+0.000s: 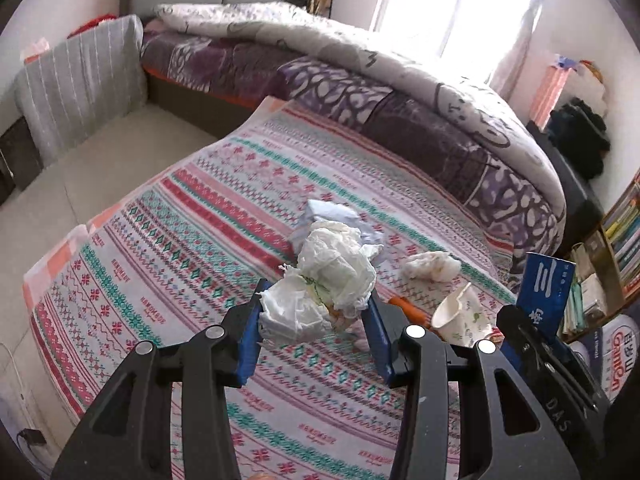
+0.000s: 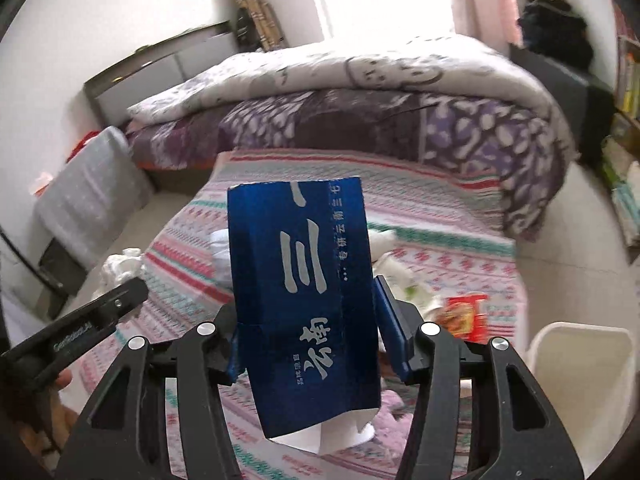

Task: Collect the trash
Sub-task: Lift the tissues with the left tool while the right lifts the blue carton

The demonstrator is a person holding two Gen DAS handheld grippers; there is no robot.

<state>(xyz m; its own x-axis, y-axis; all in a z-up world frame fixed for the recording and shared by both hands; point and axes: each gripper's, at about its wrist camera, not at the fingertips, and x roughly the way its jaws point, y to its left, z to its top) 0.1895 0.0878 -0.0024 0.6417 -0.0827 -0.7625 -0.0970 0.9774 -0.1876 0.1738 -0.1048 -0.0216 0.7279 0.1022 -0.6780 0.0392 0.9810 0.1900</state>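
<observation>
since both are lifted clear for binning, the left gripper (image 1: 316, 316) pinches a crumpled white tissue wad (image 1: 332, 276) at frame centre, the right gripper (image 2: 306, 320) clamps a flattened blue cardboard box (image 2: 304, 292); the white plastic bin (image 2: 580, 368) waits lower right.

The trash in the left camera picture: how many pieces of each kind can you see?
White tissue wads: 2, one between the left gripper's jaws, one lying on the patterned cloth.
Paper cups: 1, crushed.
Blue cartons: 1, held in the right gripper.
Bluish crumpled papers: 1.
Total: 5.
</observation>
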